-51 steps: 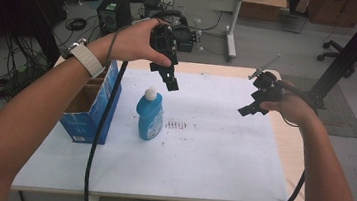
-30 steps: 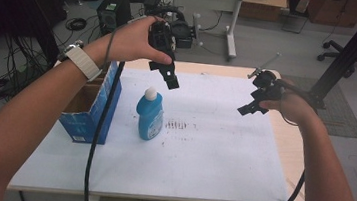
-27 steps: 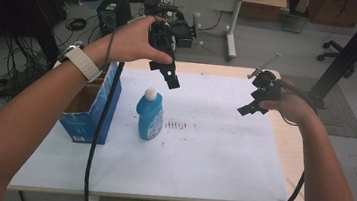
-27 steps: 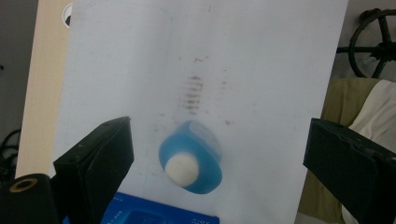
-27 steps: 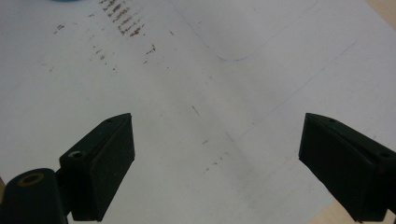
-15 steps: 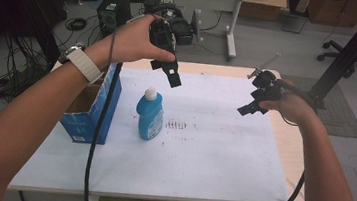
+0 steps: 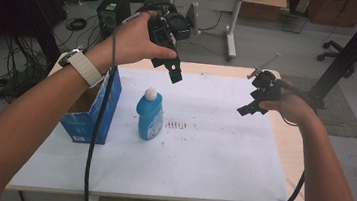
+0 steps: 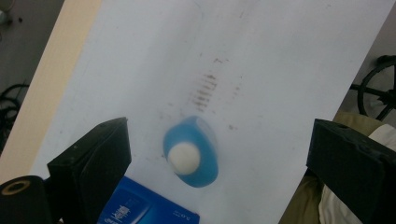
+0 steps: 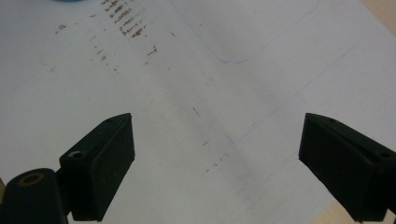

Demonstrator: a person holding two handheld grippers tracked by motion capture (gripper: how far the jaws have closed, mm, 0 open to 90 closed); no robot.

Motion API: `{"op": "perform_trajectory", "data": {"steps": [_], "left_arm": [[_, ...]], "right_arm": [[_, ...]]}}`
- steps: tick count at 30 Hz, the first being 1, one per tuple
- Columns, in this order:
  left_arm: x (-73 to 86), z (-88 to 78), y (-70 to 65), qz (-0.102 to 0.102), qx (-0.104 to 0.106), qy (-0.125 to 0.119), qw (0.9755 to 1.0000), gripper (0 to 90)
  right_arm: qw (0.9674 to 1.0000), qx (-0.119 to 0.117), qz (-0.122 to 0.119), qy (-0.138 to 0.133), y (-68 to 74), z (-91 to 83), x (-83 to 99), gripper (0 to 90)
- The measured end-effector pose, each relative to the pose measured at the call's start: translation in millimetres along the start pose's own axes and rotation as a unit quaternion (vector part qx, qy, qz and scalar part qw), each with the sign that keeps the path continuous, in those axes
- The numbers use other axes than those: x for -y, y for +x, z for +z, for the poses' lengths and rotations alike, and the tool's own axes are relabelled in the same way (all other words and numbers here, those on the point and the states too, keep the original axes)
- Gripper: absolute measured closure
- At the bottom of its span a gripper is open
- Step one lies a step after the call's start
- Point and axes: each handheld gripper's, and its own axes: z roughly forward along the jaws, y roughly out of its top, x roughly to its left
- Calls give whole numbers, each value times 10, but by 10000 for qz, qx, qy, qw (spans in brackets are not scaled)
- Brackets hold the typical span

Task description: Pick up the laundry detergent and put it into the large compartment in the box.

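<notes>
Both grippers, left (image 7: pixel 174 75) and right (image 7: pixel 247 110), are black with blocky jaws and trailing black cables (image 7: pixel 96 137). A pale-strapped watch (image 7: pixel 80 66) sits on the left wrist.

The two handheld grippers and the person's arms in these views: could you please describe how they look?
The left gripper and right gripper are black, boxy devices with two blocky flat-faced jaws each. A round brass-ringed hole marks the left jaw's base; the right gripper view shows the same. A thick black cable trails from each. The forearms are bare, and the left wrist wears a watch with a pale strap.
</notes>
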Motion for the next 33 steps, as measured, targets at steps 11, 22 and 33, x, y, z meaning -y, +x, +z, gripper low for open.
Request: {"op": "perform_trajectory", "data": {"steps": [11,22,33], "left_arm": [[-3,-27,6,-265,-52,51,9996,69],[40,-21,58,-664,-76,111,9977,77],[77,-3,62,-896,-6,183,9958,83]], "right_arm": [[10000,-5,-35,-24,5,0,-6,108],[10000,-4,-26,-28,6,-14,4,108],[10000,-3,-41,-50,11,-19,4,108]]}}
